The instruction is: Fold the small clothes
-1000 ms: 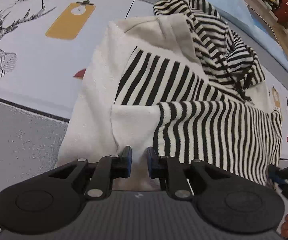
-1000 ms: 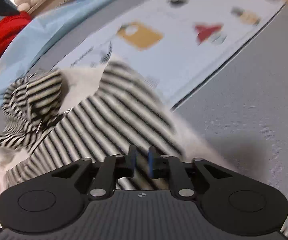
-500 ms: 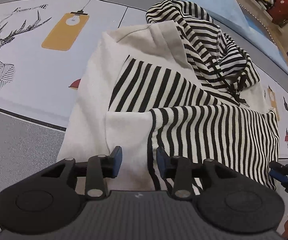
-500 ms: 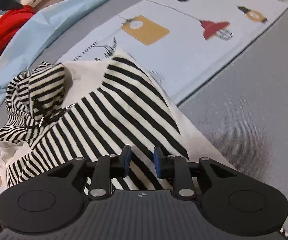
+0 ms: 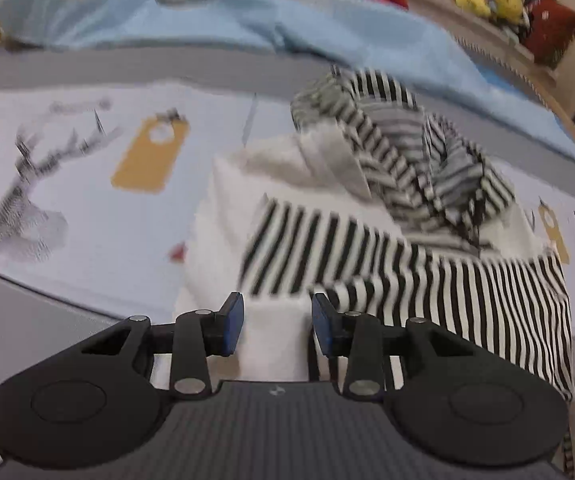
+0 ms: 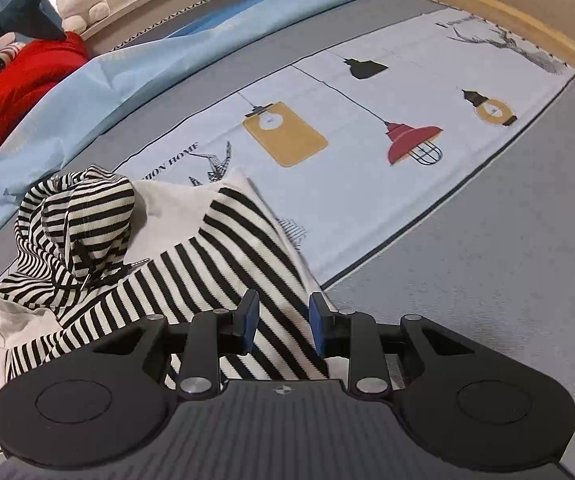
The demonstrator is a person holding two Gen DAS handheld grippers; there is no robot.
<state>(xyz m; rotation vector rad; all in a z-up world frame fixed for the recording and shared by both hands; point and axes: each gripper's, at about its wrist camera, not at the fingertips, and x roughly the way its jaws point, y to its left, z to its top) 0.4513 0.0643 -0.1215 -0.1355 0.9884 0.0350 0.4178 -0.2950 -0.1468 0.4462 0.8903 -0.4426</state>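
One striped hoodie [image 6: 215, 264] is lying folded on the bed's printed sheet [image 6: 367, 184]. Two grippers, left gripper [image 5: 277, 326] and right gripper [image 6: 283, 324], are hovering above it, jaws parted, gripping nothing.

hoodie [image 6: 223, 248]: soft knit cloth | bedspread [image 6: 487, 260]: matt woven | fingers [image 6: 249, 320]: matt plastic

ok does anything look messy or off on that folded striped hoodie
Yes, one thing: the striped hood sits bunched in a crumpled heap at the far end of the hoodie, not laid flat, with its drawstring dangling loose. The sleeves lie folded across the body. Both the left gripper and the right gripper are open, holding nothing.
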